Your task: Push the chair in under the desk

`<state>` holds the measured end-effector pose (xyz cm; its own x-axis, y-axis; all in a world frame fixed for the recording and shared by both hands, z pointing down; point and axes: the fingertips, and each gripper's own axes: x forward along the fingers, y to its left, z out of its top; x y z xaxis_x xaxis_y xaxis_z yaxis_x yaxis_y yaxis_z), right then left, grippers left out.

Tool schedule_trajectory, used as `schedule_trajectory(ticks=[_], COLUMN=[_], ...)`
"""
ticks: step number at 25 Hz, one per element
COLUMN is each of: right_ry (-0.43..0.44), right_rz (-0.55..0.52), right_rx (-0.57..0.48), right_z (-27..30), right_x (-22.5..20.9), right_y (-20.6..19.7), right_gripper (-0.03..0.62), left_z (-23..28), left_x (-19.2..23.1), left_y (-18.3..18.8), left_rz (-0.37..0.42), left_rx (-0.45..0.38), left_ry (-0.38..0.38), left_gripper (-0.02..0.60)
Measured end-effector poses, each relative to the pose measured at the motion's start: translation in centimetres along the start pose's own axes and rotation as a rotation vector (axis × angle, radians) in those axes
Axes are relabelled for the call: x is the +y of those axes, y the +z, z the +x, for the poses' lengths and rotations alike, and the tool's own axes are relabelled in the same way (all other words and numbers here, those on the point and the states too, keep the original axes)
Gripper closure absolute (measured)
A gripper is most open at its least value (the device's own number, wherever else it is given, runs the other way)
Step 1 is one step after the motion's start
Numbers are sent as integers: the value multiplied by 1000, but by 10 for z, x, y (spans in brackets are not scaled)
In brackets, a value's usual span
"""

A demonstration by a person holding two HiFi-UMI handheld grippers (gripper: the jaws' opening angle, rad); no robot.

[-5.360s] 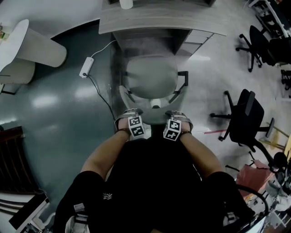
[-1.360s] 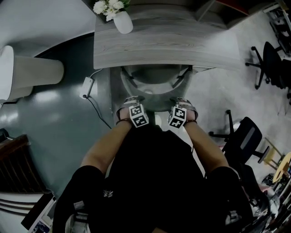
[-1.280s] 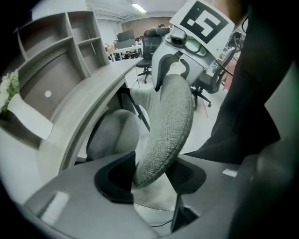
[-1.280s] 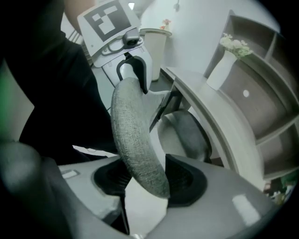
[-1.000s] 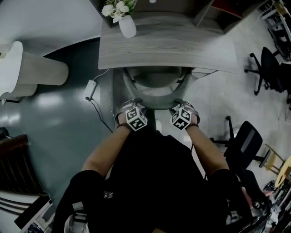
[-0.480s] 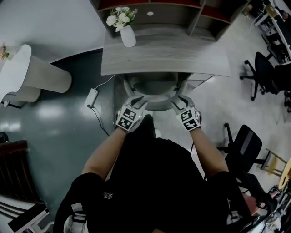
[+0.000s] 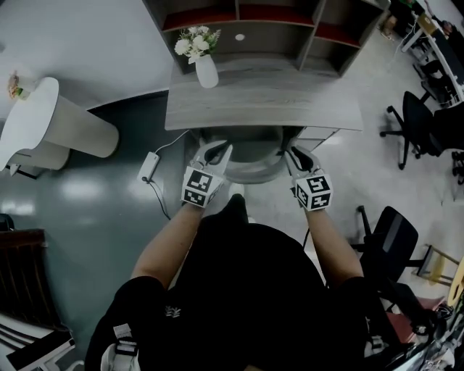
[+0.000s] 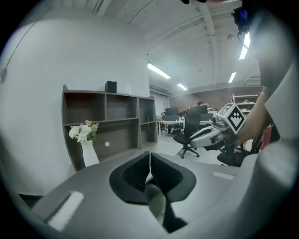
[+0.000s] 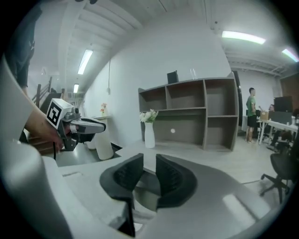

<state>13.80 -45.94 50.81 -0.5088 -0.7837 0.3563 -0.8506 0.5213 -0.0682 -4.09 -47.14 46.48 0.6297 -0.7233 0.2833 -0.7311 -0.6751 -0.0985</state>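
Gray floor runs round a wooden table [image 7: 261, 101] with a shelf [image 7: 268, 14] behind it and a white vase [image 7: 206, 71] of flowers at its back left corner. From my seat, the chair [image 7: 245, 161] sits tucked under the table's near edge. Only its curved rear part shows, between my two grippers. The left gripper [image 7: 219, 149] has just been closing, and its jaws are now pressed together with nothing between them. The right gripper [image 7: 296, 153] has also been closing, but a narrow gap remains between its jaws and it holds nothing. Both gripper views look roughly level across the tabletop toward the shelf. I therefore judge the tips to be above the chair back, not on it, though the head view alone cannot settle contact. The push looks essentially done to me. If I want the chair deeper, I would set both grippers against the back rim, one at each side, and press evenly so the seat does not swivel. I would go slowly, since the armrests may catch on the table's edge or frame. I would also watch the power strip [image 7: 148, 168] and its cable on the floor at the left.
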Motion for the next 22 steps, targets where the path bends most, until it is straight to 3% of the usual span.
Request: schedule_trajectory(ticks=[4,6,22], right_ry=[-18,-30,-82], right_rz=[27,37,28], right_rx=[-16,-32,-60], right_z=[-5,-9,-18], right_x=[-4,-6,-22], right_y=[-1,0,17], right_gripper=[523,591,592], left_z=[-2,-5,-21], left_x=[8,9,10], left_y=[20,26,-1], left_rz=[10,17,-10], left_rx=[-40,-51,-7], left_ry=[45,56,100], left_gripper=[574,575,575])
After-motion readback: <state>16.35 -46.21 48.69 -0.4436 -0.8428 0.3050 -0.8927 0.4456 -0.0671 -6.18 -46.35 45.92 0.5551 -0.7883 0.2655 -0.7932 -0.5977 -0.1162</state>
